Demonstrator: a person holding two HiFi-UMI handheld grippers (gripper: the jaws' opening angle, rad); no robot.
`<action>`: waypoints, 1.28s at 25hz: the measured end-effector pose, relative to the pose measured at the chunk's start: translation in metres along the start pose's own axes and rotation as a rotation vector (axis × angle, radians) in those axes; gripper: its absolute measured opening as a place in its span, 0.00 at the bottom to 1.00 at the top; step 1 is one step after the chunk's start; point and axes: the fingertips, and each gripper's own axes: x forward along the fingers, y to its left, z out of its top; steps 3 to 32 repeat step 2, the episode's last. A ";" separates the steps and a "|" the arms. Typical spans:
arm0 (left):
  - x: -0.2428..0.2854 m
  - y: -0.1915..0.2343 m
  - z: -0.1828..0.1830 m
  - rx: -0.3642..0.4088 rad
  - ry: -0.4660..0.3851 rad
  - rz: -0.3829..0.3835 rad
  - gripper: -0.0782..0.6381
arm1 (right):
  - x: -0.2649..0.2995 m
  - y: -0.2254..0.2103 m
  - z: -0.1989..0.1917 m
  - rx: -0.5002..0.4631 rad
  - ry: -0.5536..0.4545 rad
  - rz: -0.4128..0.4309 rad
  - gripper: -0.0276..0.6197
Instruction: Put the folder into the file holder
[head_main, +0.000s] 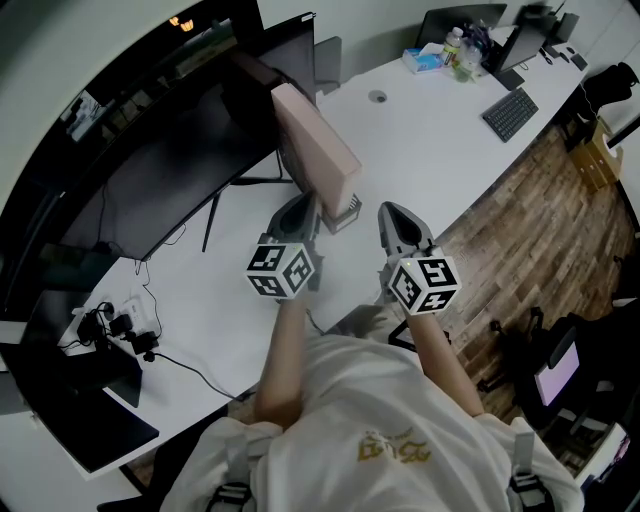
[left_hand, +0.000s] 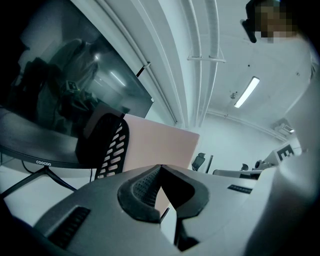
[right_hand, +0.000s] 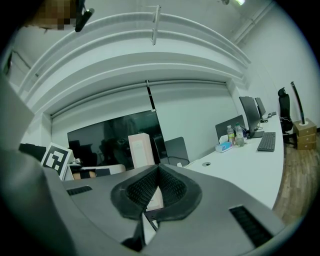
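Folder (head_main: 315, 140) upright beside monitor (head_main: 150, 170), left tongs (left_hand: 160, 167), right tongs (right_hand: 159, 167) both closed empty, bare desk (head_main: 430, 150) rightward

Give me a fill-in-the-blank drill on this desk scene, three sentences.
1. The folder is ____ in colour.
2. The jaws of the left hand-held gripper and the right hand-held gripper are ____.
3. The keyboard lies on a ____ desk.
Missing words: pink; shut; white.
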 end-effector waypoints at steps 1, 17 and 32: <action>0.000 0.000 0.000 -0.004 -0.002 -0.001 0.13 | 0.000 0.001 -0.001 0.000 0.001 0.001 0.06; 0.000 0.000 0.000 -0.008 -0.003 -0.001 0.13 | 0.000 0.001 -0.001 0.000 0.002 0.002 0.06; 0.000 0.000 0.000 -0.008 -0.003 -0.001 0.13 | 0.000 0.001 -0.001 0.000 0.002 0.002 0.06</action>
